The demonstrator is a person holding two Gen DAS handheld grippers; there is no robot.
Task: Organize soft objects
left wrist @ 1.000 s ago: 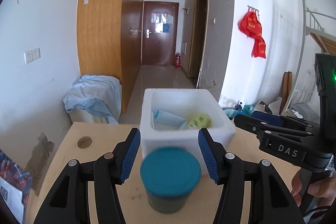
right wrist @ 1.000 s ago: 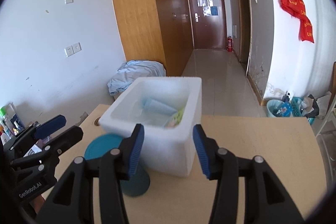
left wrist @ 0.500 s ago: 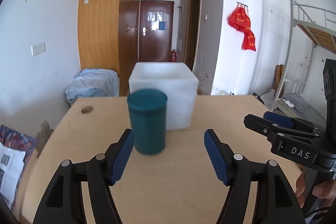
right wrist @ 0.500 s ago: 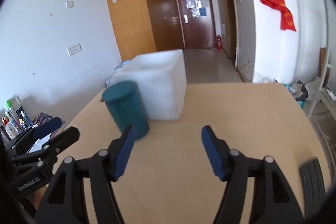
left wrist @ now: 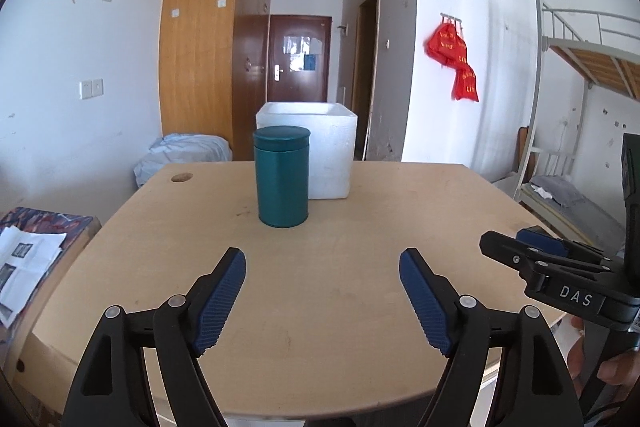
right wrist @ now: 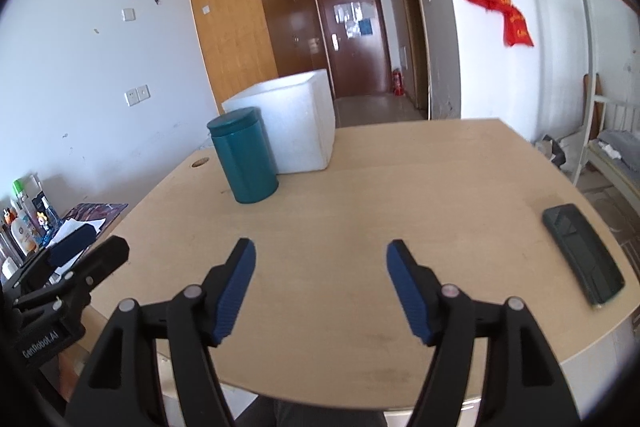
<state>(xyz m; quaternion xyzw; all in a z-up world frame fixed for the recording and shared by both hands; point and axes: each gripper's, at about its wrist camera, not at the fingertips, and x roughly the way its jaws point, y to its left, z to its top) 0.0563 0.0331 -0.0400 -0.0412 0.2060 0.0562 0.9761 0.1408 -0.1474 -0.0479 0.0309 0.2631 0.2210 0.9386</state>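
A white foam box (left wrist: 316, 151) stands at the far side of the wooden table (left wrist: 360, 227); its contents are hidden from this low angle. It also shows in the right wrist view (right wrist: 298, 125). A teal lidded canister (left wrist: 282, 177) stands upright just in front of the box, also seen in the right wrist view (right wrist: 244, 155). My left gripper (left wrist: 322, 293) is open and empty, low over the table's near part. My right gripper (right wrist: 320, 287) is open and empty, beside it to the right.
A dark phone (right wrist: 582, 253) lies near the table's right edge. A cable hole (left wrist: 181, 178) is at the far left corner. Papers (left wrist: 24, 263) and bottles (right wrist: 22, 227) sit left of the table. A bunk bed (left wrist: 580, 131) stands to the right.
Both grippers have pulled back and down from above the foam box to the table's near edge. The box's inside is no longer visible. Both stay open and empty.
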